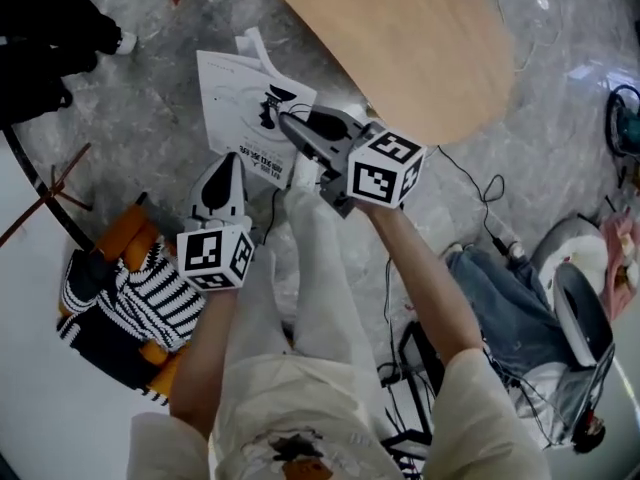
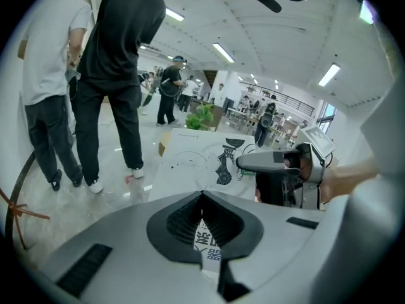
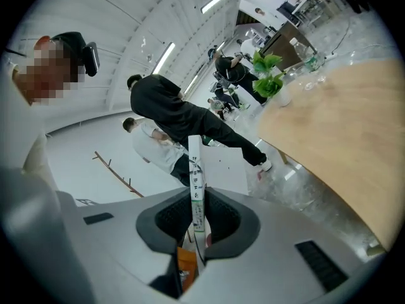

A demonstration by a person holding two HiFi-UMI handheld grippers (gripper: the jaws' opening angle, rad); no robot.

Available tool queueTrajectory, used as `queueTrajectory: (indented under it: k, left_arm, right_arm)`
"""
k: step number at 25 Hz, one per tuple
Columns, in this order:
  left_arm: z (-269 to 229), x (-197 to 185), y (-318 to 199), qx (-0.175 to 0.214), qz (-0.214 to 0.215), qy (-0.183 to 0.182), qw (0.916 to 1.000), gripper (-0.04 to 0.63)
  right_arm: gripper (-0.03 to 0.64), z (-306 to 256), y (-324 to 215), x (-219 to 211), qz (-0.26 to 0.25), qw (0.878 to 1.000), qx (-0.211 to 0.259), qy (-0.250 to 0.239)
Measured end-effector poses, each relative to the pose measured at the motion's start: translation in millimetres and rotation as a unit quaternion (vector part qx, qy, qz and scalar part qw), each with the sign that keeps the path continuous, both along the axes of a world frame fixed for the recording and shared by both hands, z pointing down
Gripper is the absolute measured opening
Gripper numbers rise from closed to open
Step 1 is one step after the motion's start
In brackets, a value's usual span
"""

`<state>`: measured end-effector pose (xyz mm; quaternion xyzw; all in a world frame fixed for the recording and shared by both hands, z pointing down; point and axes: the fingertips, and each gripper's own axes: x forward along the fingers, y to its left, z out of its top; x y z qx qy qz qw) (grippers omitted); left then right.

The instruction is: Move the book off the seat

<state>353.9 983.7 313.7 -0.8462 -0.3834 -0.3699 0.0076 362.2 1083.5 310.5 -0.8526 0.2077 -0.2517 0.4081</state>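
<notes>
Above the floor beside the bench, my right claw clamped the book by its spine; my left claw sat shut, empty. That thin pinch could let it swing loose.

**Head view, looking steeply down.** The book has a white cover with black artwork and is held above the grey marbled floor. The right gripper closes on the book's right edge, and its marker cube lies below and right of the book. The left gripper, jaws together, points at the book's lower edge. A round wooden table lies right of the book. An orange seat, draped with a black-and-white striped cloth, lies below and left of the book, well apart.
</notes>
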Motion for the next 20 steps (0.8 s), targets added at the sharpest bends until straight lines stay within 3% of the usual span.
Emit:
queueTrajectory:
  k: [5, 20]
  left_arm:
    - [14, -2, 75, 0.002, 0.041, -0.006, 0.9992, 0.008]
    - [50, -13, 198, -0.010, 0.155, -0.022, 0.9876, 0.008]
  right_arm:
    - [0.046, 16, 82, -14, 0.049, 0.999, 0.004, -0.005]
    - [0.046, 40, 214, -35, 0.174, 0.985, 0.003, -0.008]
